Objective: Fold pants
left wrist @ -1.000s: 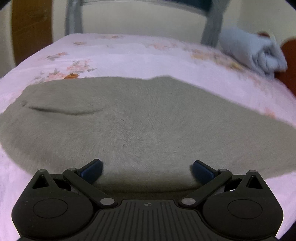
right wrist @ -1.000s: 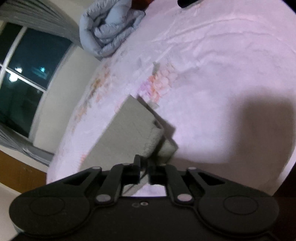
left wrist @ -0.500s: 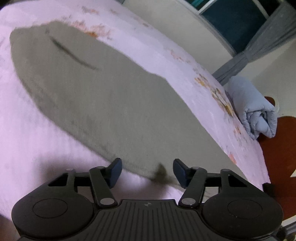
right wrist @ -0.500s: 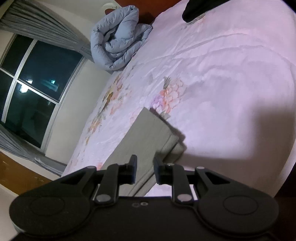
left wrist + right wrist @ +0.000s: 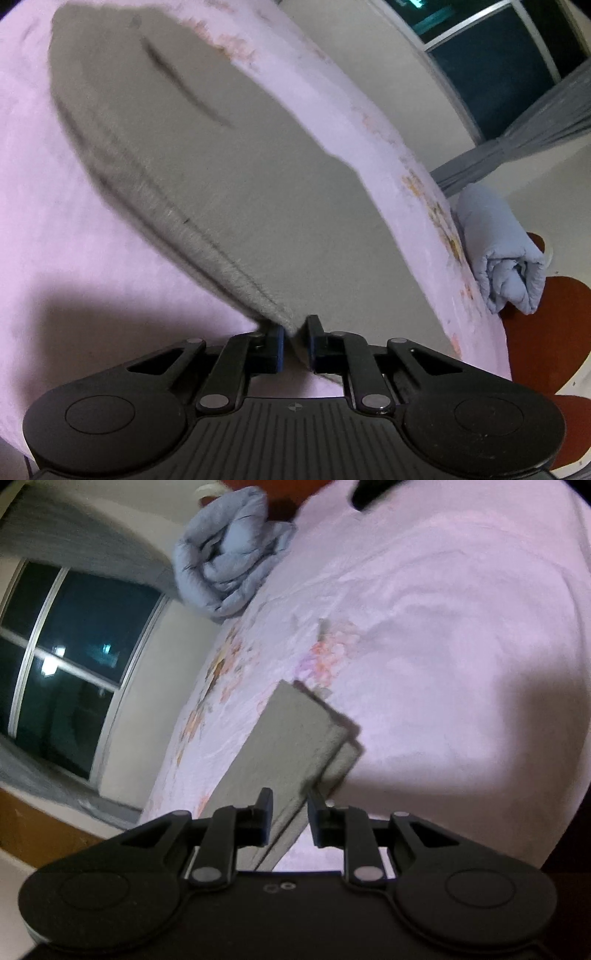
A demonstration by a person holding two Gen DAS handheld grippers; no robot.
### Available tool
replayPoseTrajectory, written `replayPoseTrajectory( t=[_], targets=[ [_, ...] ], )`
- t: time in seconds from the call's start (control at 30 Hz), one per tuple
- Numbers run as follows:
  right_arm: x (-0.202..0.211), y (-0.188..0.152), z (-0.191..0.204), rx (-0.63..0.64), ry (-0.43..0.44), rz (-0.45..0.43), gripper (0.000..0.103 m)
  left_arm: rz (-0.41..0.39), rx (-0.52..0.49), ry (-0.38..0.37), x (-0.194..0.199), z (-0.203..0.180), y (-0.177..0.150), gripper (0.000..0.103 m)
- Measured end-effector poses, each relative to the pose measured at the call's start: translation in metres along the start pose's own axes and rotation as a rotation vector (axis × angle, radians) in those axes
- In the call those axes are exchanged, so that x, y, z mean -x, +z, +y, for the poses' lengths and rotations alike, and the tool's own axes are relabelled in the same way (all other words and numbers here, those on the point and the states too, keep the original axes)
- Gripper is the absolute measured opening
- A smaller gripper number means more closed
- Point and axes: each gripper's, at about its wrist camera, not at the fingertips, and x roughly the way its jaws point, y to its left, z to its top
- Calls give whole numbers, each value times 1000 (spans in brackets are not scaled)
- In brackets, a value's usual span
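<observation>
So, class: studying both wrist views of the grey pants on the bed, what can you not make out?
- Left wrist view: where the pants edge sits between the left gripper pads, hidden by the fingers.
- Right wrist view: whether the right gripper touches the cloth; also the dark object, cut off by the top edge.

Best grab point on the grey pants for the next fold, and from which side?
Grip the grey pants at their thick stacked edge, coming in low from the near side along the pink sheet. That layered rim sits proud of the bed, so the tongs can straddle it. The left tongs already pinch its near corner; the right tongs straddle the other end's edge.
</observation>
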Motion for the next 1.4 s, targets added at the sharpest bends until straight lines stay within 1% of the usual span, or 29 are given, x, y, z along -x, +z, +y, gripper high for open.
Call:
replayPoseTrajectory(
  t=[0.07, 0.1, 0.23, 0.33, 0.37, 0.4, 0.43, 0.5, 0.53, 0.6, 0.63, 0.67, 0.7, 0.73, 0.77, 0.8, 0.83, 0.87, 0.93, 1.03, 1.07, 1.17, 1.27, 1.3, 1.33, 1.4],
  targets=[
    [2, 0, -4, -36, 40, -15, 13, 1, 12, -10, -4, 2, 0, 12],
    [1, 0, -6, -57, 45, -14, 13, 2, 7, -9, -5, 2, -1, 12],
    [-14, 3, -8, -93, 6, 20, 13, 10, -6, -8, -9, -2, 3, 12],
    [-23, 6, -9, -108, 14, 23, 13, 17, -5, -14, -9, -1, 6, 12],
    [-26, 7, -6, -97, 12, 21, 7, 21, -5, -15, -9, 0, 8, 12],
    [-27, 8, -2, -70, -6, 18, 5, 25, -1, -15, -8, 1, 9, 12],
    [-27, 9, 3, -53, -26, 20, 6, 26, -4, -15, -7, 1, 10, 12],
    [-24, 9, 6, -73, -8, 19, 13, 32, -6, -15, -7, 1, 11, 12],
    [-22, 8, 9, -77, -4, 24, 14, 31, -6, -18, -6, 1, 11, 13],
    [-21, 2, 13, -87, 13, 72, 15, 24, 6, -21, -3, 3, 10, 14],
    [-20, -6, 15, -105, 13, 98, 18, 26, 11, -16, -1, 3, 8, 30],
    [-21, -16, 19, -107, 36, 127, 21, 23, 5, -33, 1, 3, 6, 52],
    [-27, -29, 26, -78, 60, 188, 22, 11, -17, -48, 4, -3, 2, 60],
    [-33, -41, 33, -57, 59, 226, 22, 4, -63, -31, 6, -13, -2, 65],
    [-40, -53, 40, -47, 65, 259, 22, 0, -112, -11, 6, -24, -7, 65],
    [-49, -64, 47, -40, 90, 299, 22, 8, -132, -19, 5, -32, -10, 65],
    [-58, -76, 55, -38, 111, 329, 22, 23, -136, -35, 2, -37, -13, 65],
    [-67, -86, 60, -42, 117, 352, 22, 28, -142, -35, 0, -42, -16, 65],
    [-86, -106, 68, -69, 127, 414, 22, 27, -168, -10, -3, -49, -19, 65],
    [-100, -126, 79, -79, 136, 464, 22, 20, -156, -7, 2, -45, -15, 65],
    [-104, -131, 82, -74, 125, 482, 22, 17, -158, -2, 5, -42, -14, 65],
    [-112, -141, 82, -94, 128, 500, 22, 7, -146, 9, 14, -30, -7, 65],
    [-122, -141, 80, -115, 122, 495, 21, 2, -128, 9, 19, -18, -1, 65],
    [-124, -140, 80, -118, 133, 495, 18, 2, -127, 8, 21, -15, 0, 65],
    [-125, -141, 81, -104, 135, 496, 13, 2, -125, 6, 22, -13, 1, 65],
    [-127, -141, 82, -83, 120, 499, 8, 4, -120, -2, 22, -8, 1, 65]
  ],
)
